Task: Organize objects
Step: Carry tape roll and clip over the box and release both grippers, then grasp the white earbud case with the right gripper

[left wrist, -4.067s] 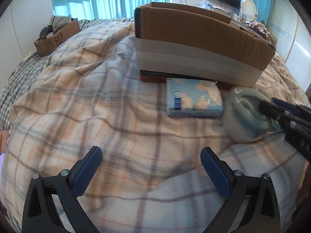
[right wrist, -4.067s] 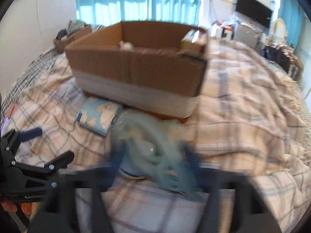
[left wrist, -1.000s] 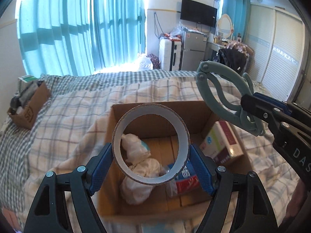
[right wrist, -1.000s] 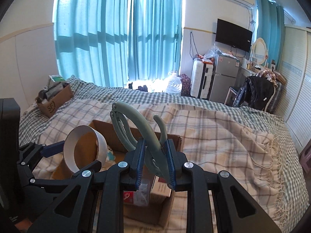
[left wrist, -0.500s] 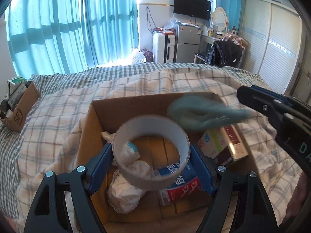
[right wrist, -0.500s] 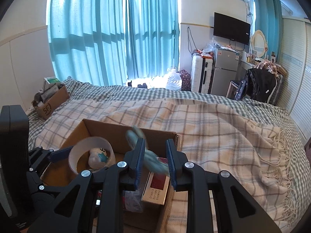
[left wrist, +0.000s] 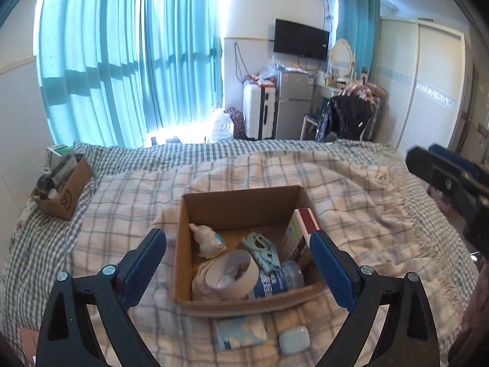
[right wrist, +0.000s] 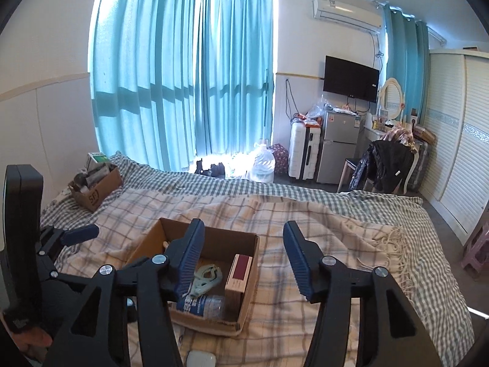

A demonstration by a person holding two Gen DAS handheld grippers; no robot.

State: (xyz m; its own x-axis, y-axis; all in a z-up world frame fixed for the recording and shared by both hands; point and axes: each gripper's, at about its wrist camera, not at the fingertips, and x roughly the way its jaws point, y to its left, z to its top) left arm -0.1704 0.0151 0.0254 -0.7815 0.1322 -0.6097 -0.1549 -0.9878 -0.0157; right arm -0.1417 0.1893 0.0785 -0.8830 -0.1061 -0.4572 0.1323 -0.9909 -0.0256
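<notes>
Here both tongs are held spread and empty above the bed (left wrist: pixel 366 189): left tongs (left wrist: pixel 240 267), right tongs (right wrist: pixel 243 260). The cardboard box (left wrist: pixel 235 202) sits on the plaid blanket (right wrist: pixel 305 214). Inside are seen the tape roll (left wrist: pixel 233 270), the green clip (left wrist: pixel 262 249) resting on a water bottle (left wrist: pixel 279 279), a white figurine (left wrist: pixel 206 240), and a carton (left wrist: pixel 301 237) leaning at the right wall. Part of the box interior is hidden by the right tongs' left finger in the right wrist view. A tissue pack (left wrist: pixel 241 333) and a small white case (left wrist: pixel 294 340) lie just in front of the box.
</notes>
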